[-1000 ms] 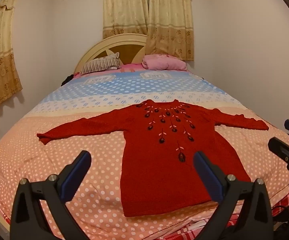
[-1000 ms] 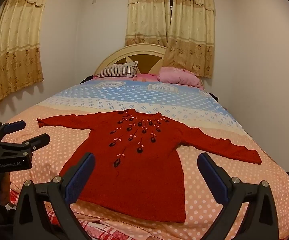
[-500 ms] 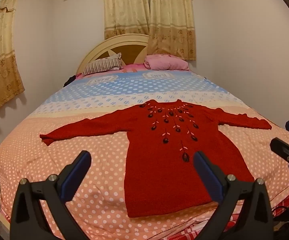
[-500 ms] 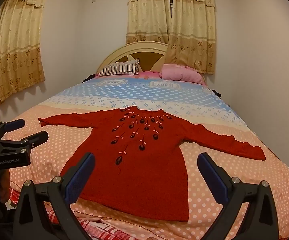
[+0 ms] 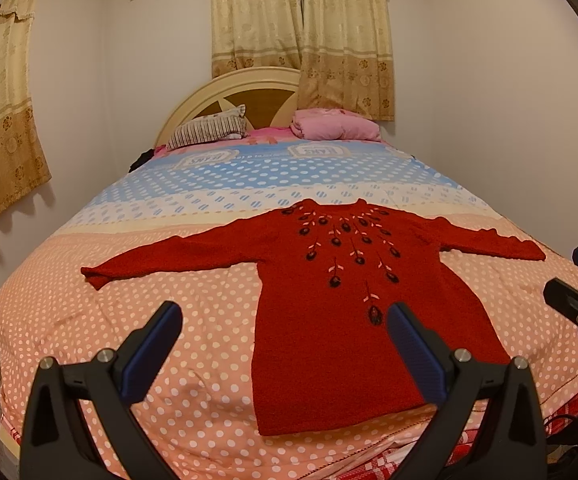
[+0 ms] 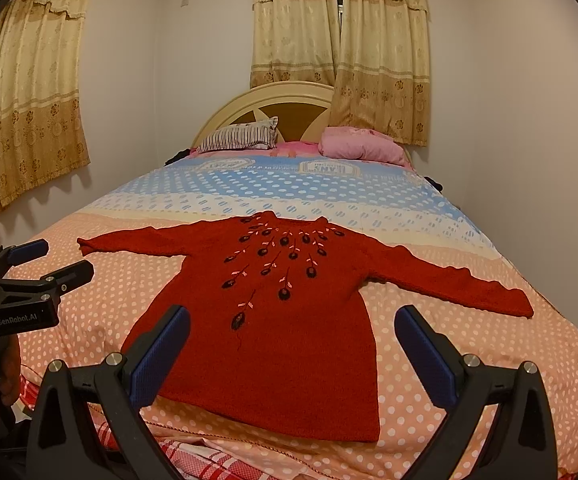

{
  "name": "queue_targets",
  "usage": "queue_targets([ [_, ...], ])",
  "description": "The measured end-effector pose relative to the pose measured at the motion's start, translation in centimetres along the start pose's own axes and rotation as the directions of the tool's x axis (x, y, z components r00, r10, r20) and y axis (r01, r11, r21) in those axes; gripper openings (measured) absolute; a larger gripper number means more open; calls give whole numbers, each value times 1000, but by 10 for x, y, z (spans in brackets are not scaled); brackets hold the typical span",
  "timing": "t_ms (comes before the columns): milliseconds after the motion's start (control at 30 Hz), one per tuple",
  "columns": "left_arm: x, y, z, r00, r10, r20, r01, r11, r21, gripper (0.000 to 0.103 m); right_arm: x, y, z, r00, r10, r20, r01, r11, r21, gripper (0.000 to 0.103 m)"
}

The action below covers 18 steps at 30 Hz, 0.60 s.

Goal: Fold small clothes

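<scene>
Red knitted sweater [image 5: 341, 304] lies flat, sleeves spread, on polka-dot bedspread [image 5: 137, 304]. Striped pillow [image 6: 241, 138] and pink pillow [image 6: 359, 147] beyond. Left gripper [image 5: 285, 344] and right gripper [image 6: 293, 346] both gape, empty. Dark item [image 5: 141, 159] by headboard, possibly clothing.

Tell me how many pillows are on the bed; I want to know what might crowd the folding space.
2, both at the headboard end, far from the sweater: a striped pillow on the left and a pink pillow on the right. More could be hidden behind them.

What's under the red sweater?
The red sweater lies flat on the polka-dot bedspread, which shows all around it. Whatever is directly beneath the sweater is covered, so nothing else can be seen there.
</scene>
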<state>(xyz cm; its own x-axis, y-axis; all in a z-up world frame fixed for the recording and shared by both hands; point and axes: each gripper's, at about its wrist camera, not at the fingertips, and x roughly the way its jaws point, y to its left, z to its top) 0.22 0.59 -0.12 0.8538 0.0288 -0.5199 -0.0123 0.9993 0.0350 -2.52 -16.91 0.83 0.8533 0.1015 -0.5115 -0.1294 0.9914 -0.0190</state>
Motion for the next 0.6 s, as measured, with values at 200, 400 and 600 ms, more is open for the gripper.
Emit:
queue_targets([
  [200,1,1,1,1000,1,1,-1,1000,-1,103,0,1,0,1000,-1,-3,1,1000,1,102],
  [400,1,4,1,1000,1,2,-1,1000,-4,103,1,1,-1,1000,-3,1,3,1000,4,102],
  [600,3,4,0,1000,3,-6,-3,1000,-3,103,2,0,-2,1000,-2,-8,2,1000,6,102],
])
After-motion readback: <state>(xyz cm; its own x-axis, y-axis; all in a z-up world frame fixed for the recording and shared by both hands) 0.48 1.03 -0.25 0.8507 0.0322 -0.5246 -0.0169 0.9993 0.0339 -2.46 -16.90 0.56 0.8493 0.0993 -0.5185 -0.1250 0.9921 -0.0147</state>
